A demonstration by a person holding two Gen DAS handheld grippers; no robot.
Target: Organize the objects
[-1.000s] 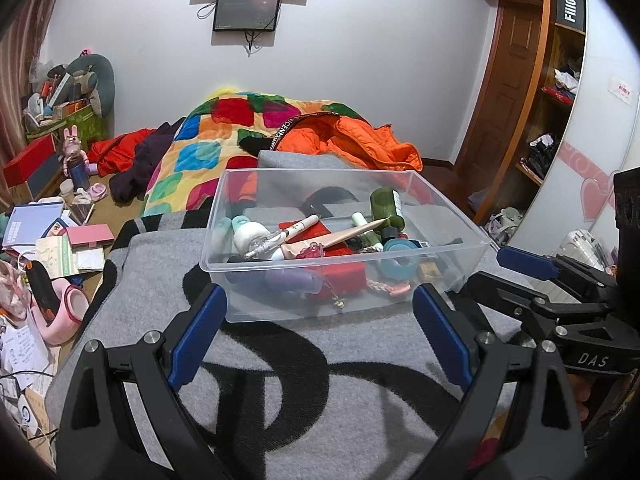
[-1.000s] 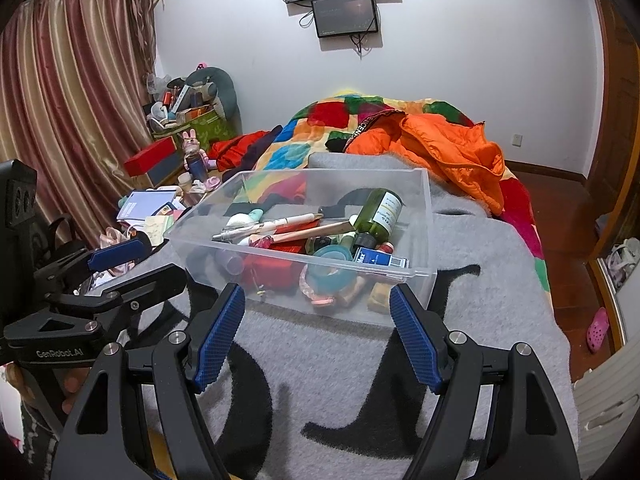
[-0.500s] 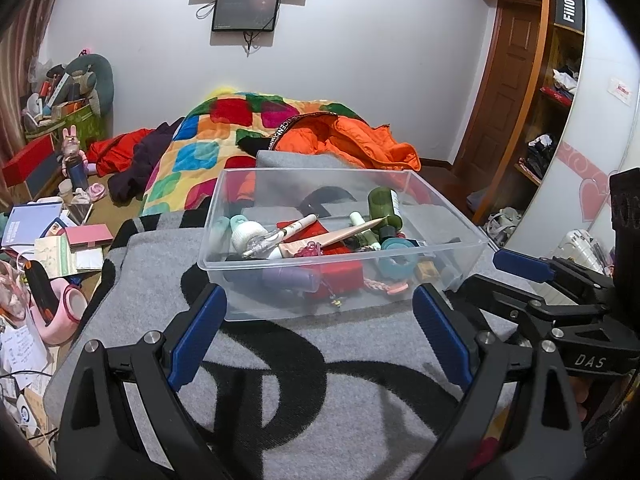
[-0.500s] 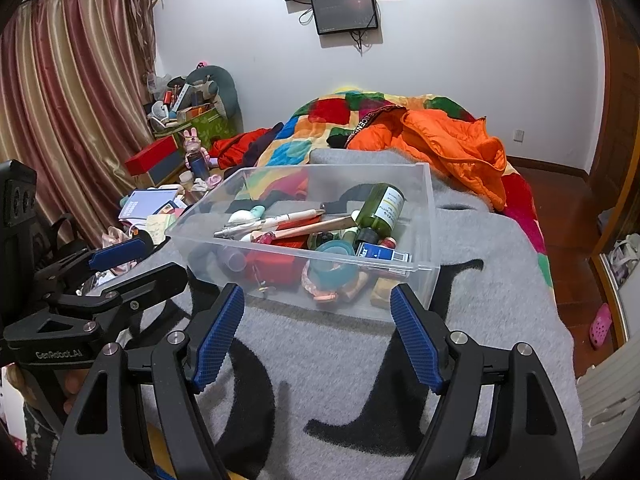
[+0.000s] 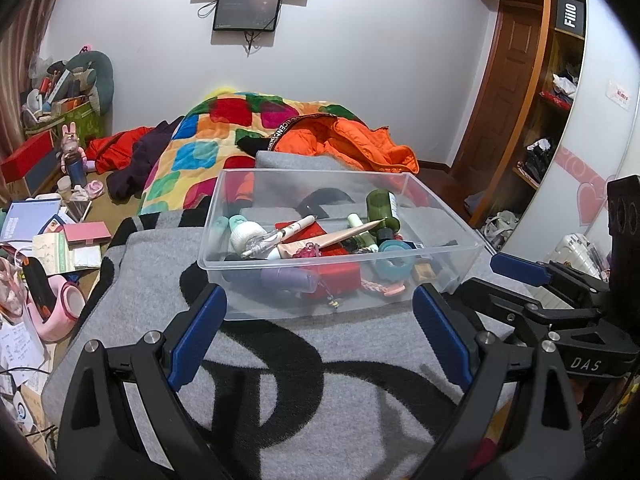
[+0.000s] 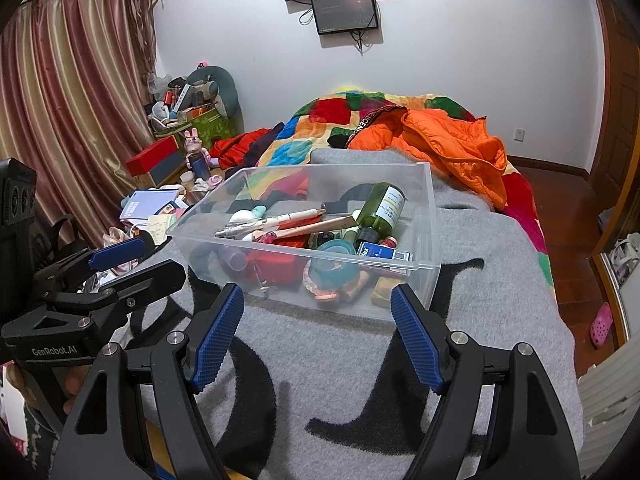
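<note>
On the grey blanket with black lettering (image 5: 280, 392) sits the clear rectangular plastic bin (image 5: 460, 236), just ahead of both tools and loaded with small clutter. Running left to right through it: a white-capped round jar (image 5: 245, 234) at the left end, a white pen (image 5: 294, 227) and a long tan wooden stick (image 5: 340, 234) lying crosswise on top, a red pouch-like item (image 5: 340, 272) low in the middle, a teal roll of tape (image 6: 334, 258), and a dark green glass bottle with a pale label (image 6: 380, 208) on its side toward the right.

The bin looks stiff but thin-walled and smooth, likely slippery under a pinch, and probably moderately heavy with the bottle in it (most of that weight sits right of centre). The rim lip seems the surest hold if it is to be moved whole. The bottle is the fragile piece; its neck or body would take a firm grip, while the pen and stick are light and apt to roll.

The left gripper (image 5: 320, 320) is spread wide, blue pads apart, holding nothing and touching nothing, short of the bin's near wall. The right gripper (image 6: 316, 328) is likewise splayed wide and empty, its tips near the bin's front wall, though contact cannot be confirmed.
</note>
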